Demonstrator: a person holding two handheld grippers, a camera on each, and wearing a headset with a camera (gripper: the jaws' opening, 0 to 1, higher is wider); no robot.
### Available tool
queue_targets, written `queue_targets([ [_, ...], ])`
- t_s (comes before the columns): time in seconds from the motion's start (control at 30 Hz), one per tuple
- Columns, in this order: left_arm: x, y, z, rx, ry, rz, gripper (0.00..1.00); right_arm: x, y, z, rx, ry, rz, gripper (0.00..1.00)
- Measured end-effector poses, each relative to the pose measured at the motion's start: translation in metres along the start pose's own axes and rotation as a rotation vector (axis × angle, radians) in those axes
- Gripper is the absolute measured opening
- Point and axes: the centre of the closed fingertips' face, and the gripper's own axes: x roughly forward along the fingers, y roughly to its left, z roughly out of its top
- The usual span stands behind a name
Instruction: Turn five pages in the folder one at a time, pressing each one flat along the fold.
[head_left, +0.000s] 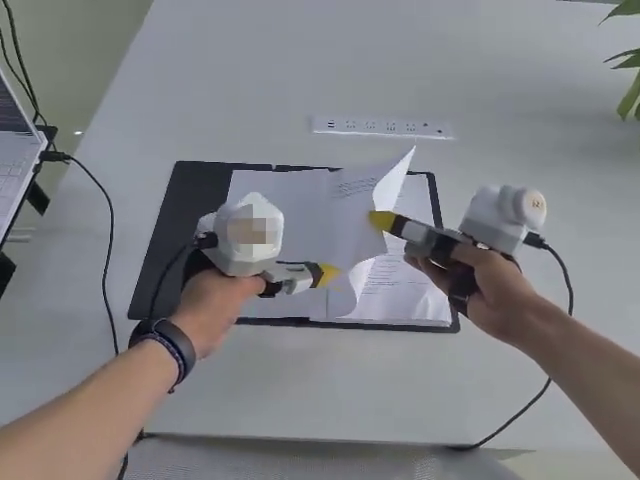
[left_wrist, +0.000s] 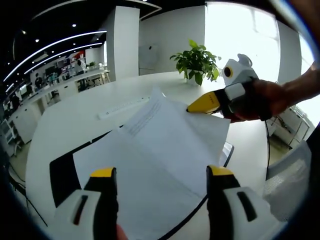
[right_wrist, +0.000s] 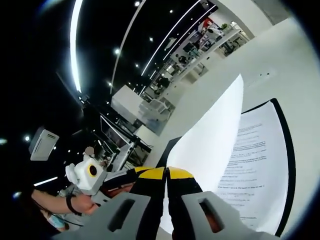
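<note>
Right gripper view: the yellow-tipped jaws of the right gripper (right_wrist: 166, 175) are seen pressed together on the edge of a white page (right_wrist: 210, 135), which is lifted and curled up off the folder (head_left: 180, 220). A printed sheet (right_wrist: 255, 155) is seen lying flat beneath it on the folder's right half.

Left gripper view: the jaws of the left gripper (left_wrist: 162, 172) are held wide apart, with the raised page spread just beyond the tips. Whether it is touched cannot be made out. The right gripper is seen across the page, nipping its far edge.

Head view: the folder is laid open on the white table (head_left: 300, 60), with black cover exposed at the left. The page is arched over the middle, between the two grippers. A white power strip (head_left: 380, 127) is set beyond the folder, apart from it. A laptop (head_left: 15, 160) is noted at the left edge, and a potted plant (left_wrist: 196, 61) at the table's far side.
</note>
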Motion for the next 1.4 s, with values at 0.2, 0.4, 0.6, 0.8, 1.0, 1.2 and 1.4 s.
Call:
queue_targets([
  [0.2,-0.020,0.020,-0.004,-0.022,-0.015,0.032,0.74,0.018,0.017,-0.006,-0.017,0.027,0.041,0.00],
  [0.4,-0.042,0.034,-0.012,-0.037,-0.023,0.053,0.75,0.034,0.031,-0.014,-0.033,0.058,0.074,0.00],
  [0.6,-0.061,0.045,-0.018,-0.063,-0.033,0.080,0.75,0.052,0.046,-0.026,-0.048,0.095,0.109,0.00],
  [0.8,-0.080,0.051,-0.023,-0.079,-0.048,0.102,0.77,0.072,0.061,-0.037,-0.051,0.126,0.142,0.00],
  [1.0,-0.095,0.055,-0.029,-0.101,-0.057,0.122,0.77,0.090,0.071,-0.051,-0.053,0.163,0.165,0.00],
  [1.2,-0.107,0.055,-0.039,-0.130,-0.063,0.130,0.77,0.106,0.073,-0.067,-0.054,0.204,0.166,0.00],
  [1.4,-0.116,0.059,-0.046,-0.146,-0.066,0.142,0.77,0.123,0.071,-0.088,-0.041,0.250,0.151,0.00],
])
